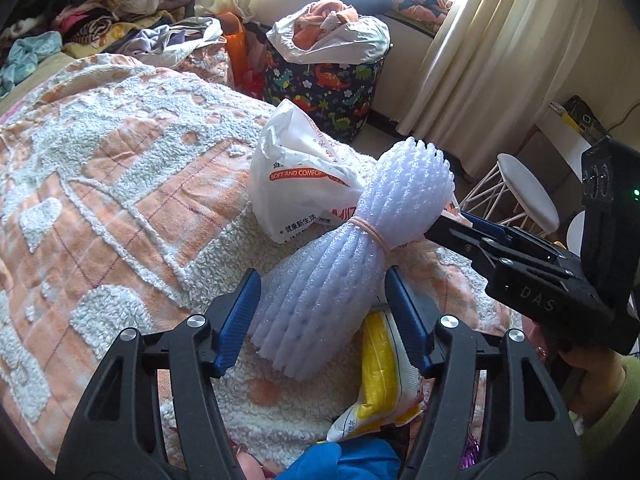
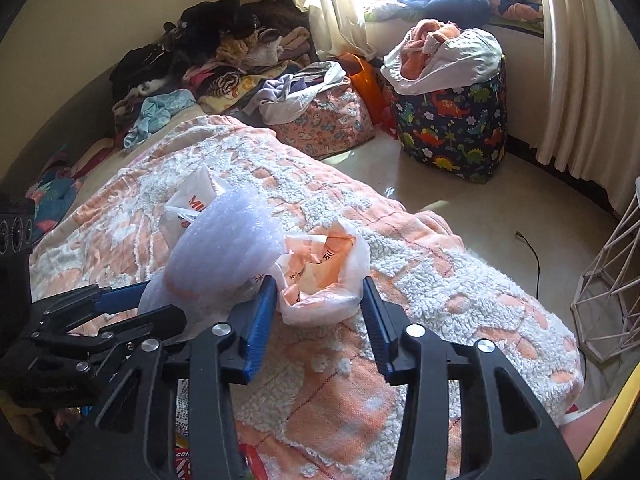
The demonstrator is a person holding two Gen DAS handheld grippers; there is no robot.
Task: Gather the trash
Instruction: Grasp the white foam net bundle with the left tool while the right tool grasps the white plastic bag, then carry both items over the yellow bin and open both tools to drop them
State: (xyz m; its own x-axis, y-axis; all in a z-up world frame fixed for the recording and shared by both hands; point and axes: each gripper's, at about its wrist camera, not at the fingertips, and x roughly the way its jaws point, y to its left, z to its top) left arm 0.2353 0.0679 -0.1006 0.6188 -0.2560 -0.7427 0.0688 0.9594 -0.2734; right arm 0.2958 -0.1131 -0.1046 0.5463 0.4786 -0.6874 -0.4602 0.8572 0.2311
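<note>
The foam-net bundle [image 1: 340, 256], white and cinched at its waist by a pink rubber band [image 1: 370, 232], lies on the orange-and-white blanket [image 1: 120, 184] with its lower end between the left gripper [image 1: 320, 312] pads, which stand apart on either side without pressing it. Behind it lies a white plastic bag [image 1: 296, 176] with orange print. The right gripper [image 2: 320, 312] is open around a crumpled orange-and-white bag [image 2: 320, 272], pads just beside it, not squeezing. A yellow packet [image 1: 376, 376] lies below the bundle
</note>
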